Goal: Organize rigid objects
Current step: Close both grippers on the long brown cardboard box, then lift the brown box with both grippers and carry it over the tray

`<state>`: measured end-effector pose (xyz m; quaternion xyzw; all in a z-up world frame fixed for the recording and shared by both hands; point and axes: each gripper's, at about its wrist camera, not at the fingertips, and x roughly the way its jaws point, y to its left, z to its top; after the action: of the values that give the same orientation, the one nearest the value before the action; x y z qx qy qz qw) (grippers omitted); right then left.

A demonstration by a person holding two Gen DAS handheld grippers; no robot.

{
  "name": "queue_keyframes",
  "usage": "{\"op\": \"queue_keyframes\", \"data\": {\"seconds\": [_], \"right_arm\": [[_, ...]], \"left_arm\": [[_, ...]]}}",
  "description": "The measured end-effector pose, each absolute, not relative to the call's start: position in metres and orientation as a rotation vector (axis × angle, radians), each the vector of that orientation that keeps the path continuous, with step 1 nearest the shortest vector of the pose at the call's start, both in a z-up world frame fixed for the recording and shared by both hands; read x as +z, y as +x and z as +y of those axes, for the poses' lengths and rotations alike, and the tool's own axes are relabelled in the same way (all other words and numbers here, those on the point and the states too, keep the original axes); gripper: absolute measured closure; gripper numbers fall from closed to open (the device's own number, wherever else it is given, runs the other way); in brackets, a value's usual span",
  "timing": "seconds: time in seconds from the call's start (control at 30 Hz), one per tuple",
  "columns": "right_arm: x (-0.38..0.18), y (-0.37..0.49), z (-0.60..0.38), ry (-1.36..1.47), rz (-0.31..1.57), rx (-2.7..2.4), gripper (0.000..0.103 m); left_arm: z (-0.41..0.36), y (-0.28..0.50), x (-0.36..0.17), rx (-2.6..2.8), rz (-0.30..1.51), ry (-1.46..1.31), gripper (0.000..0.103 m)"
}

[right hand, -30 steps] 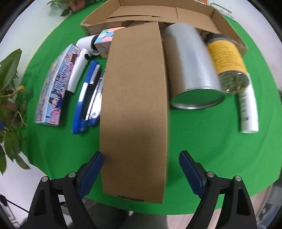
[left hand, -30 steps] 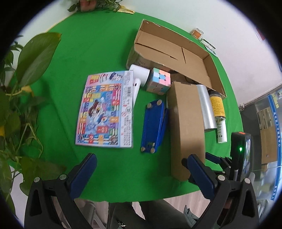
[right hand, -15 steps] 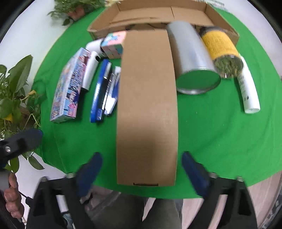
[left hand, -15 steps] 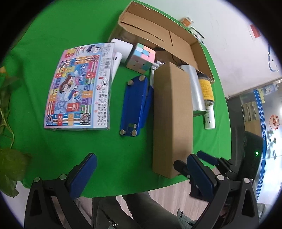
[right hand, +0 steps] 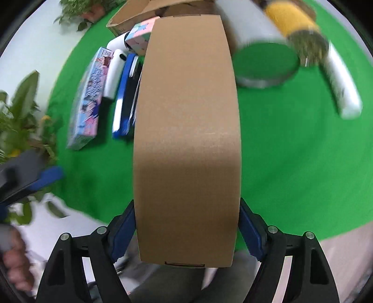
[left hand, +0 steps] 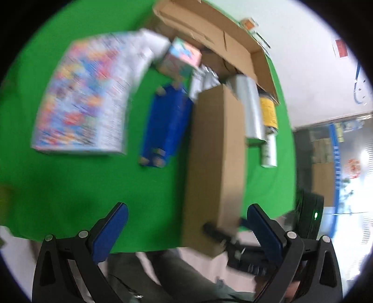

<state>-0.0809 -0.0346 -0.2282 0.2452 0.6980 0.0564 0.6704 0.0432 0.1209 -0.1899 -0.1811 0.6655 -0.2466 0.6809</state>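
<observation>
A long brown cardboard box (right hand: 186, 139) lies lengthwise on the green table. My right gripper (right hand: 186, 228) is shut on its near end, one blue pad on each side. The box also shows in the left wrist view (left hand: 216, 163), with the right gripper at its near end. My left gripper (left hand: 186, 228) is open and empty above the table's near edge, left of the box. A colourful game box (left hand: 86, 100), a blue stapler-like object (left hand: 165, 123), a pastel cube (left hand: 181, 58) and a white device (right hand: 115, 74) lie left of the box.
An open flat cardboard carton (left hand: 221, 39) stands at the back. A silver can (right hand: 263, 58), a yellow-labelled jar (right hand: 293, 21) and a white tube (right hand: 342, 91) lie right of the brown box. A leafy plant (right hand: 21, 116) is at the left edge.
My right gripper has moved forward and closed on the near end of the brown box. The left gripper has shifted, and its view is blurred by motion.
</observation>
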Motion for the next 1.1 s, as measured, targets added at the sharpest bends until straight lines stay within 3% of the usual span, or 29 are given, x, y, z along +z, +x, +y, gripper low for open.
{"op": "queue_keyframes", "data": {"seconds": [0.23,0.33,0.37,0.4,0.57,0.9,1.1], "right_arm": [[-0.24,-0.091,-0.047,0.686,1.588,0.236,0.025],[-0.239,-0.094,-0.046,0.722,1.589,0.275,0.025],[-0.238,-0.092,-0.047,0.719,1.592,0.281,0.025],[-0.236,-0.09,-0.048,0.71,1.594,0.288,0.025],[-0.196,-0.075,-0.065,0.706,1.509,0.336,0.025],[-0.062,-0.013,-0.113,0.651,1.126,0.396,0.025],[-0.009,0.013,-0.149,0.633,0.989,0.41,0.026]], "left_arm": [[0.062,0.038,-0.25,-0.624,1.684,-0.404,0.002],[0.055,0.034,-0.26,-0.632,1.721,-0.436,0.014],[0.055,0.033,-0.259,-0.646,1.723,-0.482,0.028],[0.055,0.033,-0.255,-0.638,1.723,-0.499,0.028],[0.05,0.039,-0.196,-0.62,1.609,-0.472,0.029],[0.022,0.087,-0.033,-0.644,1.265,-0.324,0.029],[0.005,0.104,0.012,-0.64,1.144,-0.289,0.029]]}}
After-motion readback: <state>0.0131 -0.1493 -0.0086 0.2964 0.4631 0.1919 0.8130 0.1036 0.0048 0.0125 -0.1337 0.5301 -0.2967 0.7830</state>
